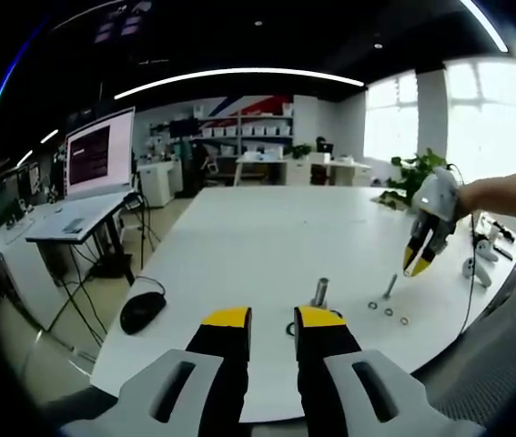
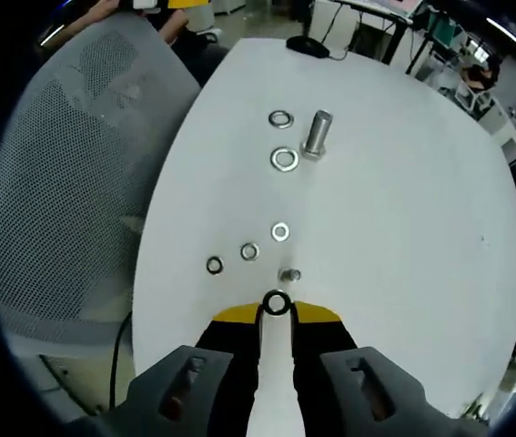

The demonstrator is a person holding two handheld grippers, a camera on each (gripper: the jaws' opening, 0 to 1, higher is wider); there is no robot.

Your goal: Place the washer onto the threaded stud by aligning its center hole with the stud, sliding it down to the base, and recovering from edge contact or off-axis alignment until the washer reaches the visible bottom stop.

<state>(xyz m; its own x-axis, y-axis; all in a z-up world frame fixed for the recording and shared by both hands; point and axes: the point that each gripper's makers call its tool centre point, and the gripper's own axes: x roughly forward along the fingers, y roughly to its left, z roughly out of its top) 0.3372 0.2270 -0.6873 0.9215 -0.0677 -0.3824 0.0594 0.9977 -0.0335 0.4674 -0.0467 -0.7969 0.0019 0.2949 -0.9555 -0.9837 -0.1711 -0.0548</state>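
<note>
My right gripper (image 2: 277,309) is shut on a small dark washer (image 2: 277,303), pinched at its yellow tips. The washer hangs just short of a small threaded stud (image 2: 290,275) that stands upright on the white table (image 2: 403,228), slightly to its left. In the left gripper view the same stud (image 1: 390,287) stands at the right, with the right gripper (image 1: 419,262) hanging just above and right of it on a person's arm. My left gripper (image 1: 271,323) is open and holds nothing, low over the near table edge.
Three loose small washers (image 2: 249,251) lie in a row beyond the stud. Farther off stand a larger bolt (image 2: 318,135) and two bigger washers (image 2: 284,159). A mesh chair (image 2: 66,182) is at the table's left edge. A black mouse (image 1: 142,311) lies on the table's left corner.
</note>
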